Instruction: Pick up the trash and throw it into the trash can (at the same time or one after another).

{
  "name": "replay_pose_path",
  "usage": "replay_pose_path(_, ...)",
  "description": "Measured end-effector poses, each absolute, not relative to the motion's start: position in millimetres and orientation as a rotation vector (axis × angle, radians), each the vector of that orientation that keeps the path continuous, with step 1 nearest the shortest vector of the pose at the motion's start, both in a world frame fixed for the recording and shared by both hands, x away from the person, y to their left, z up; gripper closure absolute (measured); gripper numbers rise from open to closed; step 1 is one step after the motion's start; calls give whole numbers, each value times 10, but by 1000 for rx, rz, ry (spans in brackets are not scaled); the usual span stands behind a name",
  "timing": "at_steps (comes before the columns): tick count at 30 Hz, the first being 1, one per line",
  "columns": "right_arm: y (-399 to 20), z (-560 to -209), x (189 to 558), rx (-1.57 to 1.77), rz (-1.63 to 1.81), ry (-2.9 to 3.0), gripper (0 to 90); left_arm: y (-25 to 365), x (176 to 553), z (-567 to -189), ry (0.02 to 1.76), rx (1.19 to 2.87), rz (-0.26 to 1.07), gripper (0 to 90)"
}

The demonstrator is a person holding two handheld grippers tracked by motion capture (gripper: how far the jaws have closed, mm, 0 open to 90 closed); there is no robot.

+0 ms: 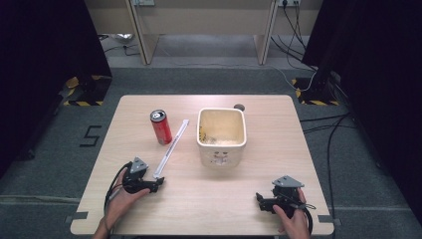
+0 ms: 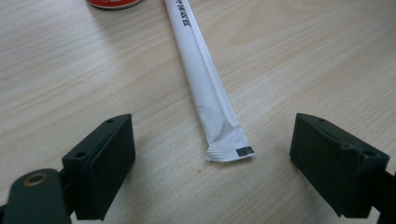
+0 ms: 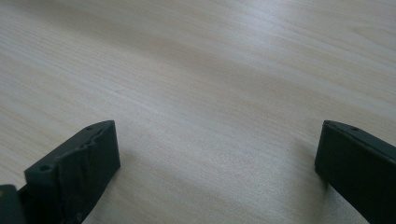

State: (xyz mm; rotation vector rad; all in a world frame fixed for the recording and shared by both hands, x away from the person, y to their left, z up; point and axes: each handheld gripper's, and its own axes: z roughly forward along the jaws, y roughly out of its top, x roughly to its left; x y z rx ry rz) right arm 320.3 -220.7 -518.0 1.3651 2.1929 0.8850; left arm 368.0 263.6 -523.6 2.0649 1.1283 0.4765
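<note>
A long white paper-wrapped straw [image 1: 171, 147] [image 2: 205, 88] lies flat on the wooden table [image 1: 199, 199], running from near the red can [image 1: 160, 127] toward the front left. My left gripper [image 1: 158, 183] [image 2: 212, 161] rests on the table at the front left, jaws wide open, with the wrapper's near end lying just ahead of the gap and touching neither jaw. The can's base [image 2: 112, 3] peeks in at the top of the left gripper view. At the front right, my right gripper [image 1: 259, 199] [image 3: 217, 170] stands open over bare wood.
A cream square bin [image 1: 221, 134] stands at the table's middle, with small scraps inside. A small dark round spot [image 1: 239, 106] lies behind it. Cables run over the grey floor to the right, and desk legs stand beyond the table's far edge.
</note>
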Motion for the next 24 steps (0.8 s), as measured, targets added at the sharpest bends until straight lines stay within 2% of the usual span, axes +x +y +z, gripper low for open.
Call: replay_pose_path(24, -2207, -5179, 3204, 1365, 885, 2193, 2, 2663, 3698, -5195, 1113, 2045, 443, 167)
